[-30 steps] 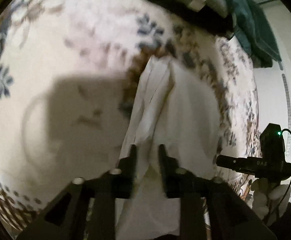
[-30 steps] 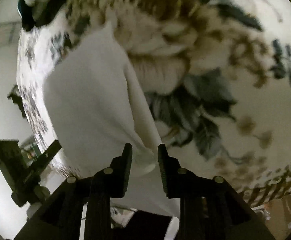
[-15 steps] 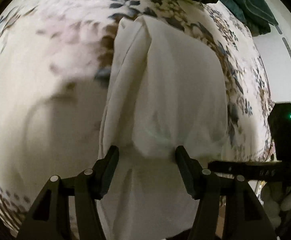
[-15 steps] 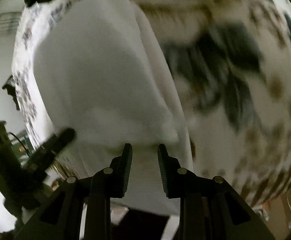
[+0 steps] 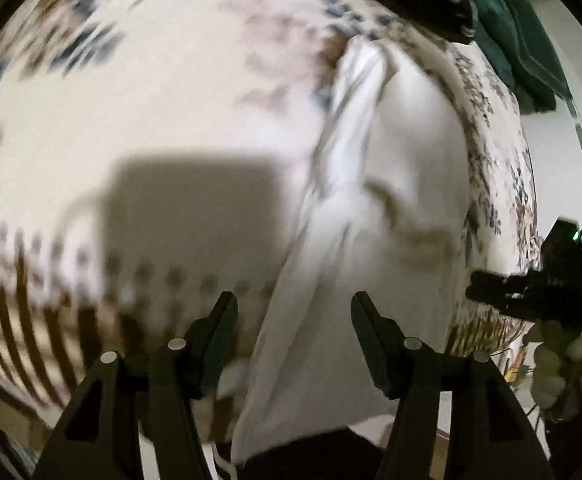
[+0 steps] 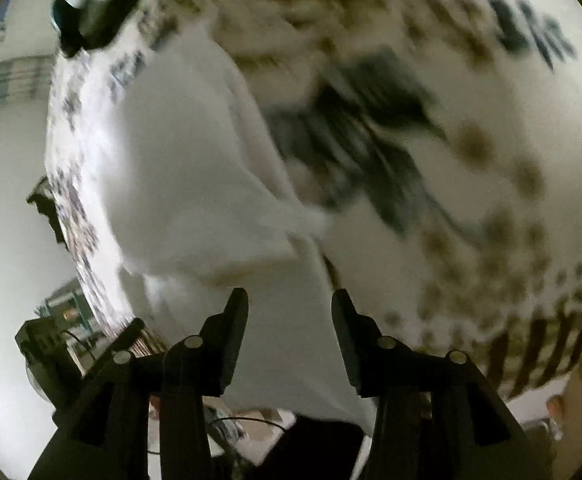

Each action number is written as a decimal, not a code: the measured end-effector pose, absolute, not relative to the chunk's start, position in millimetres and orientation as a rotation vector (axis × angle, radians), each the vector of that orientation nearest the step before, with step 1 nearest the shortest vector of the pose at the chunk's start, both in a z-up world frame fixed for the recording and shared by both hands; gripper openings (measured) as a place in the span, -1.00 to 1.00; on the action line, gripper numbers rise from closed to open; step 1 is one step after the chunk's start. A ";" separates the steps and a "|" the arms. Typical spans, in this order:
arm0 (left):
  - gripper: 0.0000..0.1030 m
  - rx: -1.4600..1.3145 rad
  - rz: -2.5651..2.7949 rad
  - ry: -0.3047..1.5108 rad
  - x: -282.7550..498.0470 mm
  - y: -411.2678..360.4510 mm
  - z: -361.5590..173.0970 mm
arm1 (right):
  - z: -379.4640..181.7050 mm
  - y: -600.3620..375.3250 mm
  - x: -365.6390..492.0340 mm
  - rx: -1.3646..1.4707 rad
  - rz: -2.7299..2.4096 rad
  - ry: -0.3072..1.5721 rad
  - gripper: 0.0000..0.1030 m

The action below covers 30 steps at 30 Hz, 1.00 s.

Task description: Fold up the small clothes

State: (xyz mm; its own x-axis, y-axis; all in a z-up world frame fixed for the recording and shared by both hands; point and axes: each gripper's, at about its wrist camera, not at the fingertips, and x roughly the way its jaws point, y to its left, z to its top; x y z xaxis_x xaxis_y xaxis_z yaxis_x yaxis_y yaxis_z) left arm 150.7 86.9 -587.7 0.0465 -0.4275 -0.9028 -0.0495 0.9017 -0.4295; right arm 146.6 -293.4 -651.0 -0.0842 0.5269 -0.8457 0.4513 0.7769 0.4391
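Observation:
A small white garment [image 5: 403, 184] lies folded lengthwise on a floral cloth [image 5: 163, 92], its near end hanging over the front edge. My left gripper [image 5: 293, 312] is open and empty, just above the garment's near left edge. In the right wrist view the same garment [image 6: 187, 184] lies with a folded flap on top. My right gripper [image 6: 289, 304] is open and empty over its near end. The right gripper also shows at the right of the left wrist view [image 5: 531, 288]. Both views are motion-blurred.
Dark green and black clothes [image 5: 511, 28] are piled at the far edge of the floral cloth. The cloth's striped border [image 6: 551, 340] marks its near edge. A white wall [image 6: 7, 208] lies beyond the cloth's left side.
Both grippers have opened and let go of the white garment, the left first, then the right. Both have drawn back toward the near edge, and the garment lies folded.

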 end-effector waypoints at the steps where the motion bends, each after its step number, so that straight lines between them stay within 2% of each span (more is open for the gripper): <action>1: 0.10 -0.428 -0.299 1.519 137.0 94.4 -591.7 | -658.3 -293.4 135.5 0.771 0.085 1.746 -0.11; 5: 0.14 -0.468 -0.288 1.602 97.9 101.4 -609.3 | -684.0 -298.4 82.3 0.803 0.118 1.867 -0.01; 11: 0.15 -0.460 -0.347 1.724 56.7 77.5 -651.6 | -712.8 -299.2 32.7 0.861 0.216 1.938 0.06; 13: 0.15 -0.456 -0.362 1.733 51.0 66.6 -659.7 | -719.9 -295.6 27.4 0.864 0.249 1.942 0.14; 17: 0.14 -0.483 -0.351 1.718 45.4 56.6 -670.1 | -740.6 -281.9 25.2 0.905 0.286 1.986 0.16; 19: 0.10 -0.521 -0.330 1.684 44.4 56.8 -668.2 | -743.7 -275.7 25.0 0.916 0.300 1.987 0.15; 20: 0.00 -0.541 -0.320 1.664 43.1 58.1 -665.0 | -742.6 -273.5 24.2 0.911 0.305 1.980 0.15; 21: -0.44 -0.550 -0.311 1.651 40.8 58.6 -661.7 | -739.9 -273.1 22.4 0.902 0.308 1.965 0.07; 22: -0.70 -0.566 -0.318 1.639 38.0 60.0 -658.3 | -736.4 -272.8 19.9 0.890 0.309 1.956 -0.29; 23: -0.84 -0.577 -0.317 1.632 36.1 62.2 -655.6 | -735.9 -267.2 19.0 0.884 0.316 1.957 -0.54; 24: -0.84 -0.587 -0.308 1.619 32.3 64.2 -651.6 | -733.0 -267.7 16.2 0.895 0.329 1.950 -0.82; 30: -0.89 -0.653 -0.300 1.556 19.2 69.0 -618.9 | -710.5 -276.9 4.3 0.964 0.367 1.898 -0.91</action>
